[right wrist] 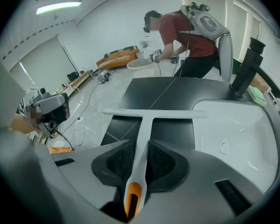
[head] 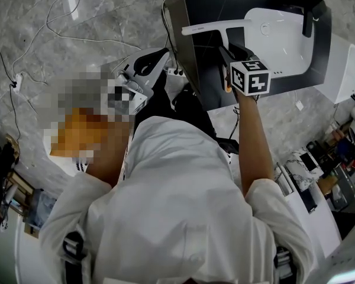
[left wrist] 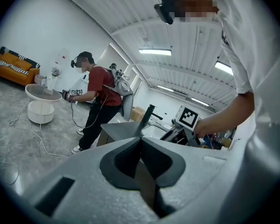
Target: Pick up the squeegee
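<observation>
Right claw (right wrist: 141, 148): clenched on the squeegee (right wrist: 151, 113), pads pressing both sides of the white handle just above its orange end

Left claw (left wrist: 141, 146): clenched, pads meeting, nothing between them; not involved

Position: in the right gripper view the squeegee is at frame centre, a white T. The blade runs across the middle and the handle comes down to the bottom centre between my pads. It sits over the dark counter (right wrist: 177, 90), with the blade's right end reaching the rim of the white sink (right wrist: 242, 139). In the head view it's at upper centre (head: 216, 27). I can't tell whether it's clear of the surface yet

Handling, my estimate: light, rigid plastic with a smooth and probably slippery handle. The blade end outweighs the grip, so it may droop or twist about the pads. A hold nearer the T would balance better; the present low grip needs firm pressure and a slow, level lift
</observation>
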Demonstrator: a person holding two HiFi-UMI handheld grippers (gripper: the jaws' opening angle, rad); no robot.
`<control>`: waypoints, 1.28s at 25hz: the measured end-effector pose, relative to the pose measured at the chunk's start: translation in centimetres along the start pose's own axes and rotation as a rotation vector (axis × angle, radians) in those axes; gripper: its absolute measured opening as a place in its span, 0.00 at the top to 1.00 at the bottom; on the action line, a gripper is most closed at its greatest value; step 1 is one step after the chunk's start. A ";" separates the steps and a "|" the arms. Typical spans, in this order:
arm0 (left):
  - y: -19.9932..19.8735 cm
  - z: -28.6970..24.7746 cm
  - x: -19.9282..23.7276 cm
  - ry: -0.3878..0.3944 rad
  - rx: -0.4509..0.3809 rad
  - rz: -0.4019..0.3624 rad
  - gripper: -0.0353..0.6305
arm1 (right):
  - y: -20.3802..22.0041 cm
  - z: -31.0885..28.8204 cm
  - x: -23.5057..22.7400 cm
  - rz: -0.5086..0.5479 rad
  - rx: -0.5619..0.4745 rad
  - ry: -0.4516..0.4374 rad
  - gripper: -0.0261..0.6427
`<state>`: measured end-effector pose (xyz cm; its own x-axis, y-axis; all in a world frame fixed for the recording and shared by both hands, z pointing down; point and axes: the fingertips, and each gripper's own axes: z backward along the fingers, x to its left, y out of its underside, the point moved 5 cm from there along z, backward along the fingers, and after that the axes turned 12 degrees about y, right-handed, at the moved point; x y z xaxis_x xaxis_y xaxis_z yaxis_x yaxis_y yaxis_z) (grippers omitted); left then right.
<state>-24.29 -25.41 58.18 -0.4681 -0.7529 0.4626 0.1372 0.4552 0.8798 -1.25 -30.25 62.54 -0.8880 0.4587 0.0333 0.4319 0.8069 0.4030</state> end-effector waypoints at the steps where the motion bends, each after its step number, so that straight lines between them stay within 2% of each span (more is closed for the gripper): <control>1: 0.0 0.1 -0.1 -0.001 -0.005 0.005 0.93 | -0.1 0.0 -0.1 -0.004 -0.003 -0.001 0.82; 6: 0.5 0.4 -1.3 -0.002 -0.006 0.004 0.93 | -0.3 0.6 -0.5 -0.015 -0.042 0.001 0.83; 12: -0.4 0.0 -3.6 0.012 -0.005 -0.035 0.93 | -0.8 3.9 -1.4 -0.035 -0.168 0.013 0.83; 16: -0.9 -1.3 -5.9 0.049 0.031 -0.017 0.93 | -1.1 8.4 -2.5 -0.049 -0.307 0.023 0.84; 20: -2.4 -3.6 -10.1 0.103 0.047 -0.045 0.93 | -0.5 14.8 -3.9 -0.030 -0.467 0.011 0.84; 23: -4.3 -6.2 -14.4 0.175 0.049 -0.085 0.93 | 0.8 20.3 -4.9 -0.008 -0.585 0.013 0.84; 27: -7.7 -8.9 -18.8 0.260 0.015 -0.145 0.93 | 2.6 27.2 -6.3 0.004 -0.734 0.076 0.84; 32: -11.2 -11.4 -23.8 0.297 -0.031 -0.203 0.93 | 6.1 35.0 -8.9 -0.017 -0.896 0.155 0.84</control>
<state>-4.72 -18.02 38.55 -0.2150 -0.9339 0.2858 0.0960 0.2710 0.9578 14.82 -16.32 32.68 -0.9322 0.3423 0.1173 0.1914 0.1915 0.9626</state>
